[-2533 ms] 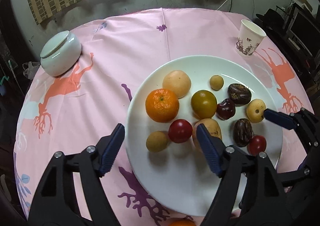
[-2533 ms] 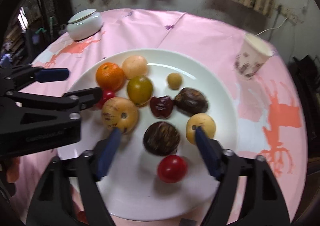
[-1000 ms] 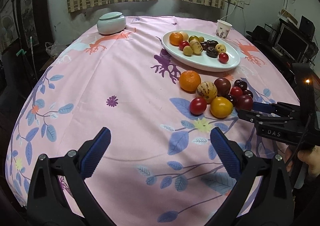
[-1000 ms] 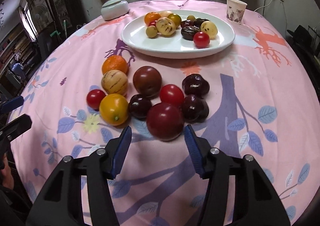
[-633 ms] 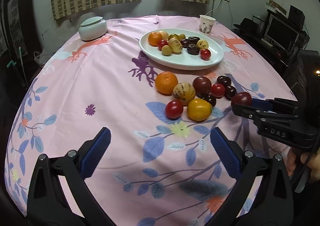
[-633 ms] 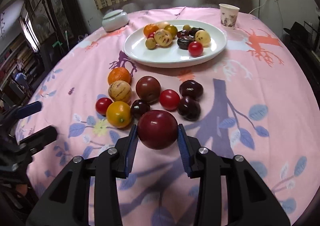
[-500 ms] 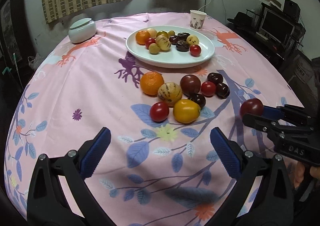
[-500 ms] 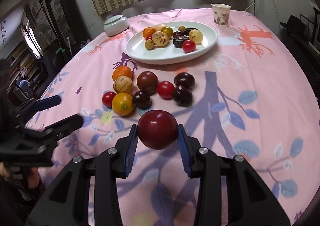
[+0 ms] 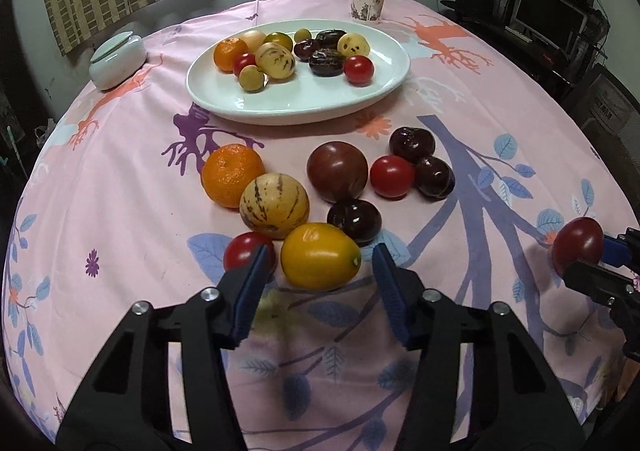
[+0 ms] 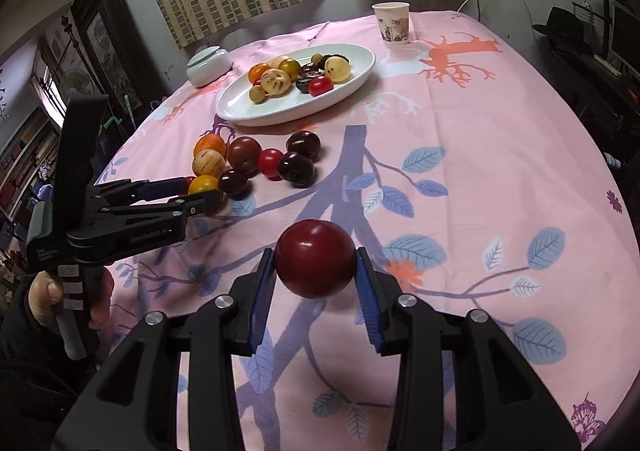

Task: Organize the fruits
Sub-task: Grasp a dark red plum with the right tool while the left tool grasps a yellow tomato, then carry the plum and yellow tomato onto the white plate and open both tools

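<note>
**Red plum lifted, yellow tomato bracketed**

Right tongs [image 10: 315, 279] clenched on a round dark-red plum [image 10: 315, 264], blue pads pressed to both its sides, raised clear of the pink floral-print tablecloth [image 10: 480, 171] covering the round counter. Same plum seen at the far right edge of the left wrist view [image 9: 577, 246], well apart from the loose pile.

Left tongs [image 9: 318, 283] released, spread wide on either side of an oval yellow tomato [image 9: 320, 261] without touching it. Small red cherry tomato [image 9: 245, 252] just behind the left pad. Beyond these, lying on the cloth: a cream striped pepino melon [image 9: 274, 205] touching a round orange mandarin [image 9: 233, 175], a large brown-red tomato [image 9: 337, 171], a glossy dark plum [image 9: 354, 220] below it, a second red cherry tomato [image 9: 391, 176] wedged between two more dark plums.

Farther back, an oval white ceramic plate [image 9: 304, 101] loaded with mixed small fruit. White lidded ceramic jar [image 9: 117, 60] to its left, printed paper cup [image 9: 367, 1] behind to the right. Striped curtains along the wall.
</note>
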The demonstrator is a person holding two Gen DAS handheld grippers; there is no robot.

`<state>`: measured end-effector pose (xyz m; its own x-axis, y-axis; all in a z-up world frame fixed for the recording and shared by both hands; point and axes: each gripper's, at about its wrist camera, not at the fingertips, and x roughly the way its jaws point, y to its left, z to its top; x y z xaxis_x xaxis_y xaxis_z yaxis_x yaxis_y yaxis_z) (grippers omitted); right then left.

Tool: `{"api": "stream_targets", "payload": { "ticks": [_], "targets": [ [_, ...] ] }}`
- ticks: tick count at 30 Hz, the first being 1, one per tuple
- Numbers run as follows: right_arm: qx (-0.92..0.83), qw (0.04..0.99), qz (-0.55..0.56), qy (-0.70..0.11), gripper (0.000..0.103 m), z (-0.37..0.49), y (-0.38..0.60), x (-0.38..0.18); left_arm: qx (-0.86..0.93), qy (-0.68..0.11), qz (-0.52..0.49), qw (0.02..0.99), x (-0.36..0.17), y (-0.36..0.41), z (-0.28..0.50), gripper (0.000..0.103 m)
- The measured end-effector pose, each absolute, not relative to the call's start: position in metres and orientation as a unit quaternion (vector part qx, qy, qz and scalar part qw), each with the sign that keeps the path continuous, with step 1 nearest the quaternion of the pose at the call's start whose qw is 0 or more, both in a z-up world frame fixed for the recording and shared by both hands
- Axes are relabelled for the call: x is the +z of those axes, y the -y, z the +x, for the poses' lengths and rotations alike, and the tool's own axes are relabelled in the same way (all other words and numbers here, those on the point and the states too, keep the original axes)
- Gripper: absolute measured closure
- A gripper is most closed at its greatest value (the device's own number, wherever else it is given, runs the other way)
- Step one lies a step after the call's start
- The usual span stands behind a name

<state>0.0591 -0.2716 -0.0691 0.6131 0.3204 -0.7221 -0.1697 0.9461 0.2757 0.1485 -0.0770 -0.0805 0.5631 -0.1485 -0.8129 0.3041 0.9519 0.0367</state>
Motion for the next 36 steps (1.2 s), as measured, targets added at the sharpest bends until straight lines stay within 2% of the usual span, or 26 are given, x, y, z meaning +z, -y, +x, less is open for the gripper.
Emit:
{"api": "stream_targets", "payload": {
  "ticks": [4, 5, 24, 31, 36],
  "targets": [
    [0.14, 0.891, 0.096, -0.422, 0.063, 0.061, 0.273, -0.073, -0.124, -0.451, 0.093, 0.879, -0.083, 0.08, 0.151, 0.057],
    [0.142, 0.89, 0.096, -0.423, 0.063, 0.061, 0.272, -0.073, -0.122, -0.449, 0.093, 0.88, -0.083, 0.08, 0.151, 0.06],
    [0.169, 0.891, 0.043, -0.419, 0.063, 0.066, 0.232, -0.044, -0.144, -0.396, 0.071, 0.904, -0.029, 0.042, 0.112, 0.061],
    [0.189, 0.892, 0.004, -0.41, 0.063, 0.101, 0.211, -0.015, -0.135, -0.377, 0.086, 0.912, 0.006, 0.027, 0.144, 0.061],
    [0.195, 0.889, -0.008, -0.414, 0.063, 0.156, 0.197, -0.003, -0.124, -0.384, 0.085, 0.911, 0.022, 0.03, 0.205, 0.061]
  ]
}}
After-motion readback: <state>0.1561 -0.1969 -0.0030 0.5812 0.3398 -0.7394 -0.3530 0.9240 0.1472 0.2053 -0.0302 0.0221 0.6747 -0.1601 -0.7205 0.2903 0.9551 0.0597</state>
